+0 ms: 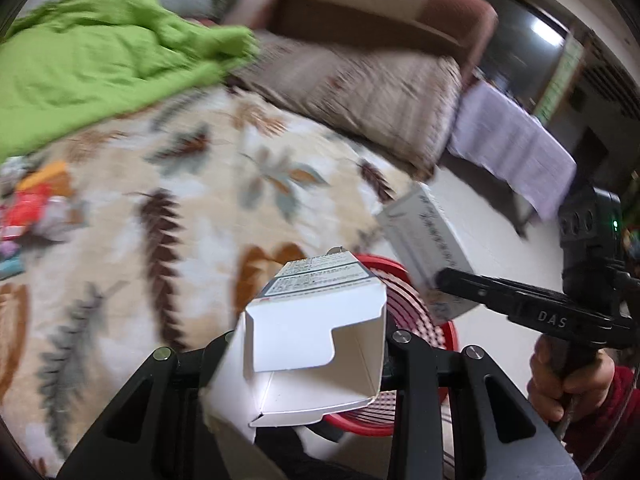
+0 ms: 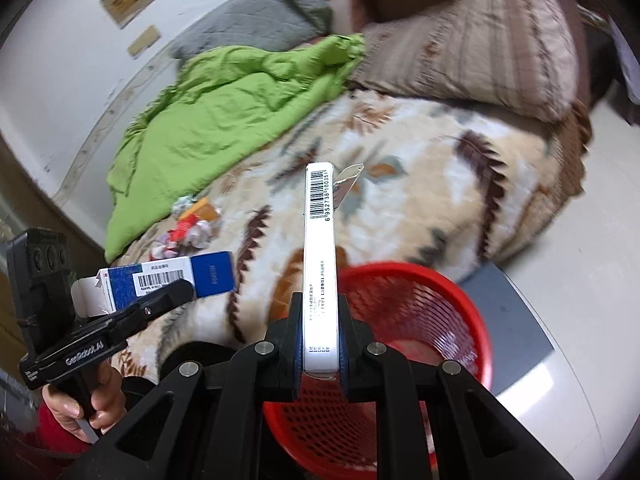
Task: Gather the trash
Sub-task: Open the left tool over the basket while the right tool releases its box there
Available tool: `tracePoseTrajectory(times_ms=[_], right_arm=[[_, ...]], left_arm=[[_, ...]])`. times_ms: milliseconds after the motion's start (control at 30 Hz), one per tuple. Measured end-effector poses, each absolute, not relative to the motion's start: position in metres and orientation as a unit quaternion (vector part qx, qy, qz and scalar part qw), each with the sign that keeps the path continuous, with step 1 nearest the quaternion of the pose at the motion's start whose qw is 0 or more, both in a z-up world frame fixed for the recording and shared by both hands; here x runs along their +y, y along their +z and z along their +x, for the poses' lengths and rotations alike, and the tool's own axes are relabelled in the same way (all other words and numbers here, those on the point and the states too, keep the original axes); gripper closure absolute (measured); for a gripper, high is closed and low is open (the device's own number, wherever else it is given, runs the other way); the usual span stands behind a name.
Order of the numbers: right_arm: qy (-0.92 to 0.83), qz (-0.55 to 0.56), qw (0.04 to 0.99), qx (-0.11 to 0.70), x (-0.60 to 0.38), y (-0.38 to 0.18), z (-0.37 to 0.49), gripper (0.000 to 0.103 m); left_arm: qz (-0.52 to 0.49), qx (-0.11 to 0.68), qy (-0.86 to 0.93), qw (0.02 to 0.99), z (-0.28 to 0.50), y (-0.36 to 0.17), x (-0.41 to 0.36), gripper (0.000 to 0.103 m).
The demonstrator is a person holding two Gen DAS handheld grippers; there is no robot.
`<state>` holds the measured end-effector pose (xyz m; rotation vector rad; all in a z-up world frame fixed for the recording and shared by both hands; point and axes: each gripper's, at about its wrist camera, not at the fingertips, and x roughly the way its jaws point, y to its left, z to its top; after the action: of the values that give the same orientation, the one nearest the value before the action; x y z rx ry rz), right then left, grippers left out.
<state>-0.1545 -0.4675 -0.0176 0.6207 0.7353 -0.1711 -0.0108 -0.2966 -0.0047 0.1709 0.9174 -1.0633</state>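
The left gripper [image 1: 308, 360] clamps an opened blue-and-white cardboard box [image 1: 316, 344] beside the red plastic mesh basket [image 2: 416, 344]. The right gripper [image 2: 320, 356] pinches a slim white barcoded carton [image 2: 320, 264] above the basket's rim. Carrying step; next, each releases over the basket.

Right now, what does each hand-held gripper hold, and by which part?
Left hand-held gripper: blue-and-white carton, near its open end. Right hand-held gripper: flat white box, by its lower end.
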Motion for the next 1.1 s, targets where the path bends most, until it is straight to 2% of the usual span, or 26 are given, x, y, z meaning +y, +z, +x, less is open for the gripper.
tracePoseTrajectory(times_ms=[67, 100, 133, 167, 233, 433, 733, 933, 1100], right_arm=[[-0.088, 0.301, 0.879, 0.359, -0.469, -0.022, -0.159, 0.086], [-0.091, 0.301, 0.878, 0.361, -0.47, -0.025, -0.162, 0.086], [-0.092, 0.3, 0.876, 0.366, -0.47, -0.027, -0.162, 0.083], [-0.094, 0.3, 0.874, 0.37, -0.471, -0.028, -0.163, 0.071], [-0.103, 0.301, 0.875, 0.364, -0.47, -0.027, -0.164, 0.056], [-0.074, 0.285, 0.893, 0.34, -0.456, -0.009, -0.156, 0.056], [0.027, 0.247, 0.91, 0.33, -0.39, 0.016, -0.119, 0.056], [0.067, 0.206, 0.926, 0.309, -0.349, 0.046, -0.111, 0.054], [0.077, 0.188, 0.936, 0.286, -0.337, 0.073, -0.119, 0.047]], left_arm=[[0.092, 0.426, -0.498, 0.749, -0.019, -0.013, -0.31, 0.069], [0.1, 0.434, -0.499, 0.743, -0.021, -0.018, -0.316, 0.058], [0.102, 0.439, -0.499, 0.741, -0.024, -0.02, -0.319, 0.042], [0.099, 0.445, -0.495, 0.74, -0.023, -0.022, -0.32, 0.038], [0.091, 0.446, -0.493, 0.741, -0.024, -0.021, -0.314, 0.037], [0.068, 0.433, -0.463, 0.77, -0.016, -0.003, -0.285, 0.037], [0.039, 0.393, -0.366, 0.842, -0.009, 0.038, -0.199, 0.037], [0.009, 0.381, -0.321, 0.867, -0.011, 0.061, -0.154, 0.037], [-0.004, 0.351, -0.302, 0.886, -0.026, 0.088, -0.132, 0.037]])
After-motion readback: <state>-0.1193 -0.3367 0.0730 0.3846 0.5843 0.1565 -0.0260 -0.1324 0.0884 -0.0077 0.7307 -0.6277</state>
